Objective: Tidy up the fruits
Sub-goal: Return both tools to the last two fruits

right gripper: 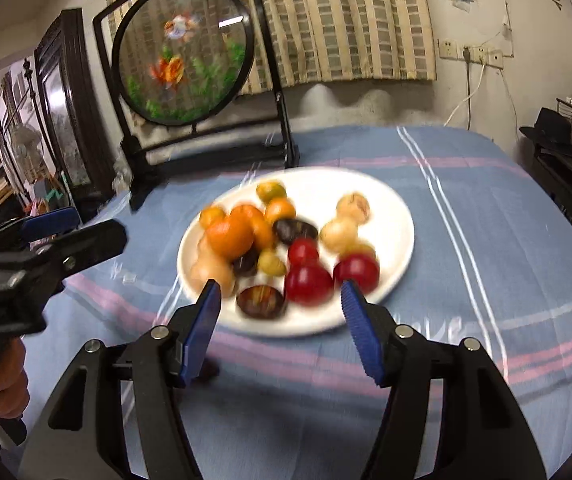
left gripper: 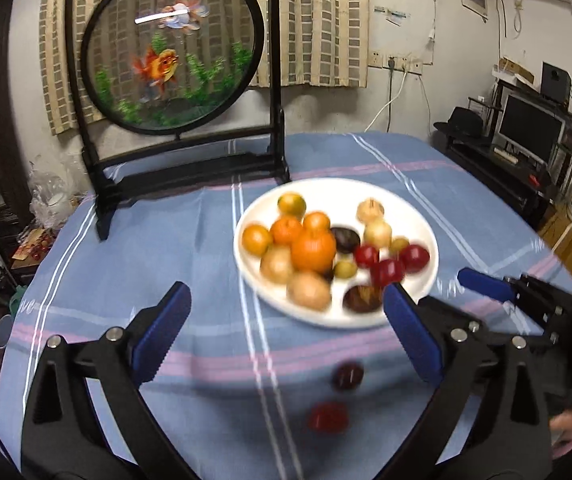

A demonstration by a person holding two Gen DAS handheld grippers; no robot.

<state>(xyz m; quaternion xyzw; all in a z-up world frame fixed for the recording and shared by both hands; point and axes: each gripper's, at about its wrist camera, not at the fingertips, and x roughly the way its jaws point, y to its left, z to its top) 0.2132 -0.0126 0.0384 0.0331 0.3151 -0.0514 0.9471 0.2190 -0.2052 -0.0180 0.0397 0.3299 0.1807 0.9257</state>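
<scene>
**Most fruit plated, two strays left**

Round white plate [left gripper: 417, 216] holds oranges, tan, dark and red fruits, mid-table. Two small red fruits [left gripper: 327, 417] lie loose on blue striped cloth [left gripper: 166, 240], near side. Left gripper [left gripper: 286, 332] gapes wide, empty; right gripper [right gripper: 280, 312] parted, holding nothing.

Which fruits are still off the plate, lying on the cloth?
Two are off: a dark red fruit and a brighter red fruit lie on the blue tablecloth, in front of the white plate.
</scene>
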